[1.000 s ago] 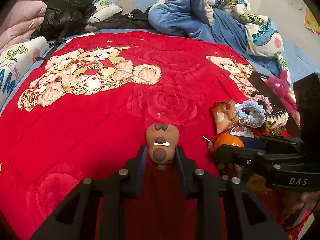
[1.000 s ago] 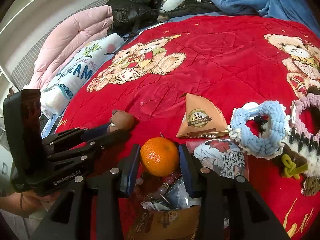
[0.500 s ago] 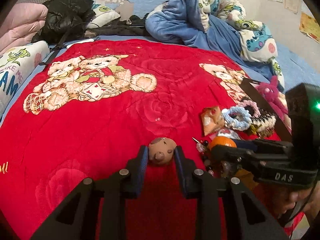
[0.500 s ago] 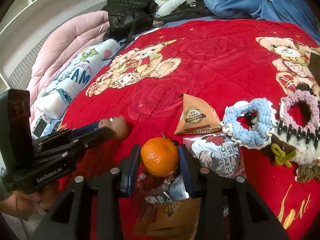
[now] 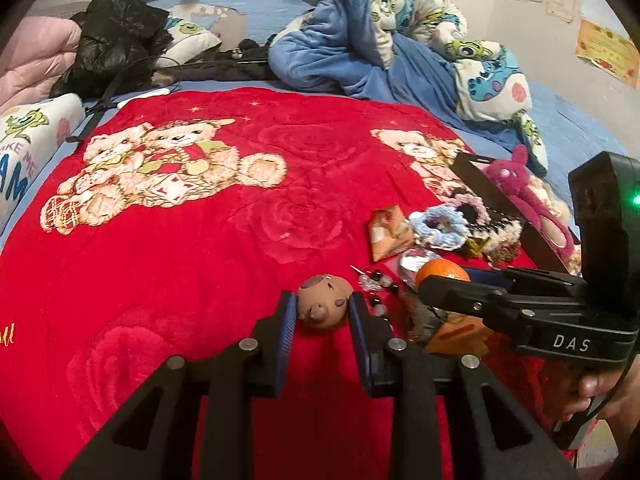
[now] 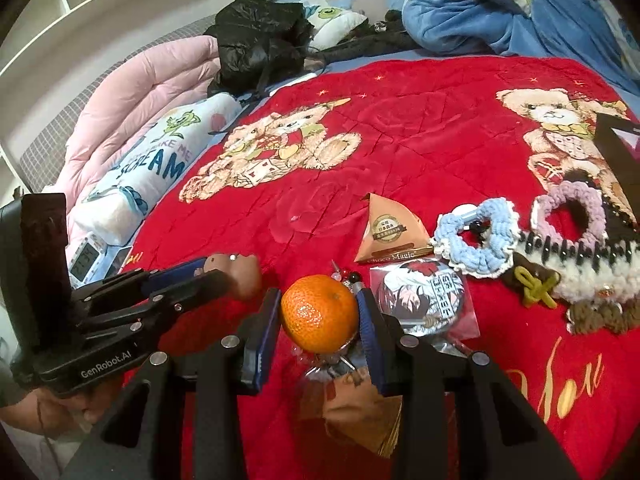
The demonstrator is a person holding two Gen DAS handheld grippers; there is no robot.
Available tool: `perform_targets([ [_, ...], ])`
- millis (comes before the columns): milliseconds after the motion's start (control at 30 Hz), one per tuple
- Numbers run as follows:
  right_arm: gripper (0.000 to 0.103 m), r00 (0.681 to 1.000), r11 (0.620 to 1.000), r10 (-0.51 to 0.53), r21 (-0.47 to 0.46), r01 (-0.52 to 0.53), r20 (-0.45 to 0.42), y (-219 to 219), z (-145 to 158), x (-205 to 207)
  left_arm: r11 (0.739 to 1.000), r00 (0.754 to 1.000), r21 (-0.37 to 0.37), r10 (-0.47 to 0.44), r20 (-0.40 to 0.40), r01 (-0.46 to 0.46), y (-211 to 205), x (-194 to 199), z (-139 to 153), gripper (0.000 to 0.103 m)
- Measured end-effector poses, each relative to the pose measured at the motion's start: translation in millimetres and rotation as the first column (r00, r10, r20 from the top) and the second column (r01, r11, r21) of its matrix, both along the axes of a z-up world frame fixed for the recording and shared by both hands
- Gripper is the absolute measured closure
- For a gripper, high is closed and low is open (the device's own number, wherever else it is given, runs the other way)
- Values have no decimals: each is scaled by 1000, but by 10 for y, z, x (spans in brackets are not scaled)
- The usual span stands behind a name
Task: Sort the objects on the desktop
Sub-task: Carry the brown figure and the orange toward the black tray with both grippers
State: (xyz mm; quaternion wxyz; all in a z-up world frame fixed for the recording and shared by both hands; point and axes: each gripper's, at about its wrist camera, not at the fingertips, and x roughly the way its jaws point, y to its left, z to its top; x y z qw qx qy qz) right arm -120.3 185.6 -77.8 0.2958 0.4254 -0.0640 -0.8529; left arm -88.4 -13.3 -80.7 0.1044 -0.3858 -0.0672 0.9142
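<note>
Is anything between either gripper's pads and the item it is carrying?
No. The left gripper is shut directly on the brown toy, and the right gripper directly on the orange. Nothing visible sits between pads and items.

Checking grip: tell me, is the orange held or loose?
Held: the right gripper's pads press both sides of the orange, above the clutter.
</note>
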Motion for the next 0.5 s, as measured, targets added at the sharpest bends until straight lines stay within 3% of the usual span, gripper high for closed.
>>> perform_targets([
  [300, 67, 997, 998, -59, 10, 60, -44, 150, 121, 226, 991, 991, -13, -132, -16, 132, 314, 96, 104, 75],
  [500, 67, 984, 985, -160, 45, 164, -77, 515, 205, 474, 964, 964, -23, -267, -17, 267, 693, 152, 181, 75],
])
